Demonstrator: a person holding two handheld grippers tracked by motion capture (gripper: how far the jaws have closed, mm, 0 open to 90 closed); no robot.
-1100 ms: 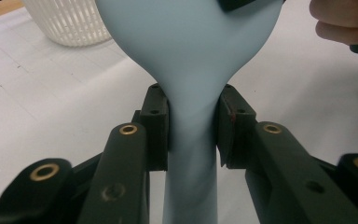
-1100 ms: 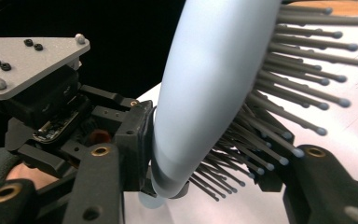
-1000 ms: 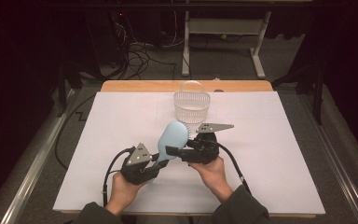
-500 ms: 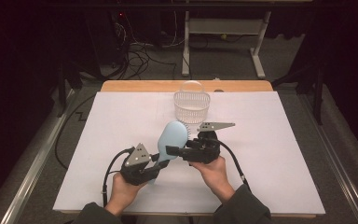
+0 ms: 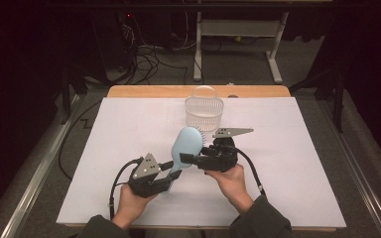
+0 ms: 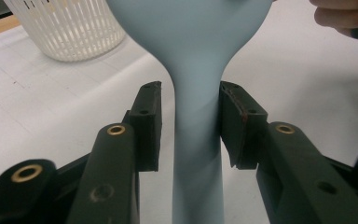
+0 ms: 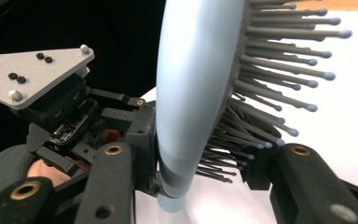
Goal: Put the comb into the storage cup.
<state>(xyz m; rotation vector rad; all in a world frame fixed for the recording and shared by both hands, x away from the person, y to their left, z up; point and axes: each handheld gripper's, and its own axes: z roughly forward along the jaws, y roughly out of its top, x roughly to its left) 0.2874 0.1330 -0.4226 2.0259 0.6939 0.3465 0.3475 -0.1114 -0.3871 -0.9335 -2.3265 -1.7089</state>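
Note:
A light-blue hairbrush (image 5: 187, 144) is held up above the white table, head towards the far side. My right gripper (image 5: 186, 159) is shut on the head, one pad on the smooth back (image 7: 191, 84) and the other in the bristles. My left gripper (image 5: 171, 173) is at the handle (image 6: 198, 116). Its jaws have just been opening, and in the left gripper view a narrow gap shows between the left pad (image 6: 149, 126) and the handle. In the right gripper view, the left gripper (image 7: 60, 107) sits behind the brush.
A white slatted basket (image 5: 204, 113) stands at the back middle of the table, just beyond the brush head, and appears again as the basket (image 6: 70, 32) in the left gripper view. The white sheet (image 5: 129, 129) covers the table, and a wooden edge (image 5: 154, 91) runs along the back.

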